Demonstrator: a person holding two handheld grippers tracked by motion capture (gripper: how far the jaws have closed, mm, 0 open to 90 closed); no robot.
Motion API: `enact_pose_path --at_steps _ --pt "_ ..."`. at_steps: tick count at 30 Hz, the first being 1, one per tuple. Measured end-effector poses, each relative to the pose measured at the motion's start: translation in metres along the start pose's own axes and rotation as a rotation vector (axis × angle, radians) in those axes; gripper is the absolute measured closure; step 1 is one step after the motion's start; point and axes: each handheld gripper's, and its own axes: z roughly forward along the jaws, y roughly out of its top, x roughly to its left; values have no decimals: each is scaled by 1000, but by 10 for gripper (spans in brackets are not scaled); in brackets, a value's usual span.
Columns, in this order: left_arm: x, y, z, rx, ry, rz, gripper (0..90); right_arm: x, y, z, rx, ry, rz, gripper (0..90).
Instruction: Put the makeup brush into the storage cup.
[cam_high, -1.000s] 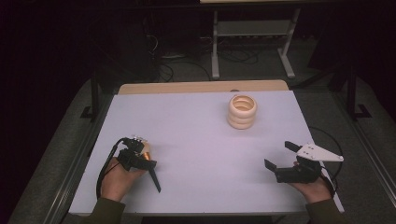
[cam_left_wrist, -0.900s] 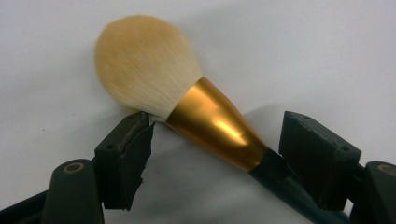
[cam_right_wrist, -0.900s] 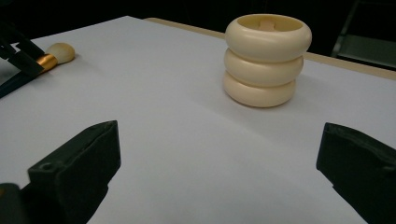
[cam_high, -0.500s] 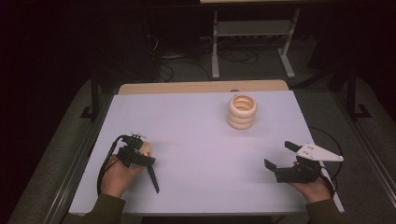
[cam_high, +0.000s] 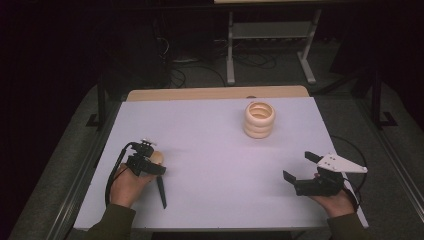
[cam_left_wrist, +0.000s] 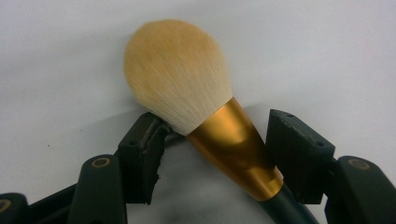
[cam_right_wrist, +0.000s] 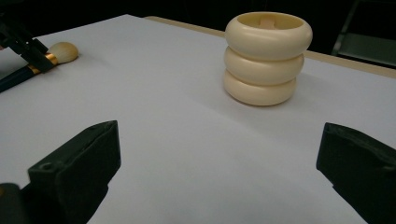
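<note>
Looks like a lab or test room: white table (cam_high: 215, 150) on grey carpet floor (cam_high: 60, 170), dark surroundings, loose cables (cam_high: 200, 65) and a metal stand (cam_high: 270, 40) behind, no home furniture etc.

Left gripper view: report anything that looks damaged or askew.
The left tool's left-hand pad looks ragged and chipped along its inner edge. The makeup brush lies slanted between the closing jaws, its gold ferrule off-centre. Nothing spilled.

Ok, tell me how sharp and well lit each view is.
High view: table brightly lit, surroundings near black. Left gripper view: brush bristles crisp, soft shadow beneath it. Right gripper view: holder sharp, near claw tips slightly blurred.
</note>
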Motion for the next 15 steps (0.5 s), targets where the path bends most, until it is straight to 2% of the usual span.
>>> enact_pose_path --at_steps 7,15 --pt "0 4 1 12 4 0 409 -1 0 -1 0 -2 4 0" --pt "1 7 1 30 -3 20 425 -1 0 -1 -1 0 3 0"
